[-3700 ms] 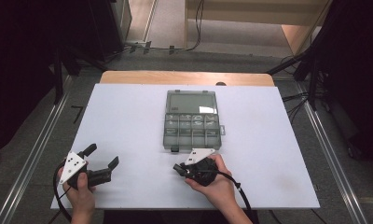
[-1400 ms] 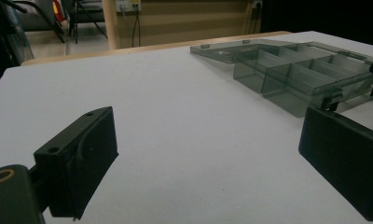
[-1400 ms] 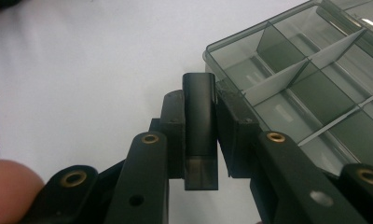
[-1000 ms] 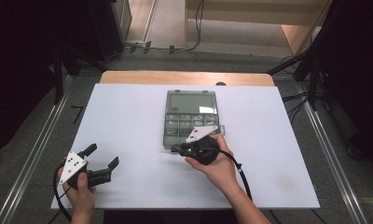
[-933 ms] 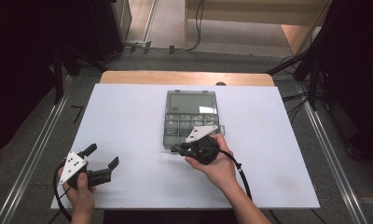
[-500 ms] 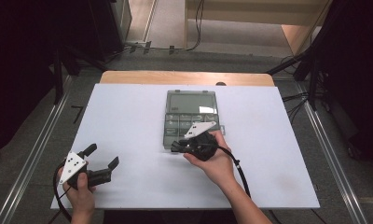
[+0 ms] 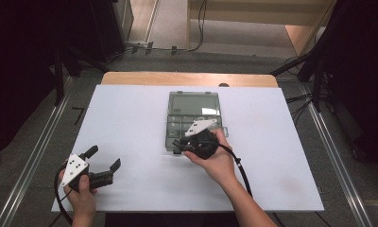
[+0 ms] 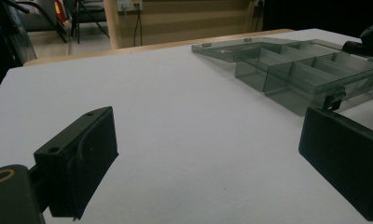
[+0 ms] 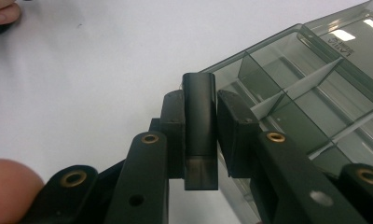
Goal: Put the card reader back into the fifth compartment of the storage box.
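1. A dark cylinder [image 9: 199,126] is pinched upright by the right gripper [image 9: 199,133] at the near left corner of an open compartment box [image 7: 180,124].
2. The left gripper [image 7: 103,163] is held spread, near left on the white table [image 7: 130,118].

White tabletop [image 7: 130,123] on a pale wooden board whose far edge [image 7: 187,78] shows beyond it; grey floor [image 7: 31,156] around, metal rails [image 7: 340,156] running along both sides, cables [image 7: 298,101] trailing at the far right. Beyond the table, light wood panelling [image 7: 253,12] and a dark cabinet [image 7: 107,23]; surroundings to left and right lie in deep shadow. In the left gripper view, a chair [image 8: 89,11] stands far back by a wood-panelled wall [image 8: 184,18].
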The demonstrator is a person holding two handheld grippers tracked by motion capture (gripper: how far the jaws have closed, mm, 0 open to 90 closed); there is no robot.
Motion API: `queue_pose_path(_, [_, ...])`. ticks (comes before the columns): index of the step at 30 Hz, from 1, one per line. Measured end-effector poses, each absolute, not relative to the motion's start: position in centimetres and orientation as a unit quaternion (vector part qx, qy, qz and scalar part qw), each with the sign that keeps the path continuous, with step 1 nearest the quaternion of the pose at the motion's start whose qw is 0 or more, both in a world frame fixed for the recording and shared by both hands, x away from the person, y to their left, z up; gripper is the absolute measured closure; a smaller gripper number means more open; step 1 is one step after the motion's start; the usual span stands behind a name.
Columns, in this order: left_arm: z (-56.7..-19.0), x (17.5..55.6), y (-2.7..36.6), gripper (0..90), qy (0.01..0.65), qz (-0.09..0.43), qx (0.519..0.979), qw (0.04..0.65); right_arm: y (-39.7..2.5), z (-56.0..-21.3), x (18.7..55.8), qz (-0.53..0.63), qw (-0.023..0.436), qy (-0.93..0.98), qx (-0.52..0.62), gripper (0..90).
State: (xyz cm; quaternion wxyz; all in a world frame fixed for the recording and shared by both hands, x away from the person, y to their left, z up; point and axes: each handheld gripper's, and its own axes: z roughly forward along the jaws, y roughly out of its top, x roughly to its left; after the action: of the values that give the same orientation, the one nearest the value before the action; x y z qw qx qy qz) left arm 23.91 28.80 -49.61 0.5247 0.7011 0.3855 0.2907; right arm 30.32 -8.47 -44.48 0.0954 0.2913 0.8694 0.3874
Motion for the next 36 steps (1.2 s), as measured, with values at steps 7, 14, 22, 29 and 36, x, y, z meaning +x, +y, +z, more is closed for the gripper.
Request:
queue_pose_path(7, [-49.6,23.9,28.8,4.2,0.385,0.291,0.698,0.530,-8.2,-44.5,30.8,0.387,0.094,0.869,0.292,71.2])
queue_pose_path(14, [-49.6,23.9,28.9,4.1,0.386,0.292,0.698,0.528,-7.9,-44.6,31.4,0.384,0.094,0.869,0.298,71.2])
queue_pose_path(22, [-49.5,23.8,28.9,4.1,0.387,0.293,0.698,0.527,-7.8,-45.2,32.4,0.381,0.094,0.865,0.313,71.2])
queue_pose_path(29, [-49.6,23.9,28.9,4.1,0.387,0.291,0.698,0.528,-7.4,-45.4,33.2,0.383,0.095,0.862,0.318,70.8])
queue_pose_path(36, [-49.6,23.9,28.9,4.1,0.388,0.290,0.698,0.528,-8.0,-45.0,33.4,0.418,0.090,0.839,0.337,24.0])
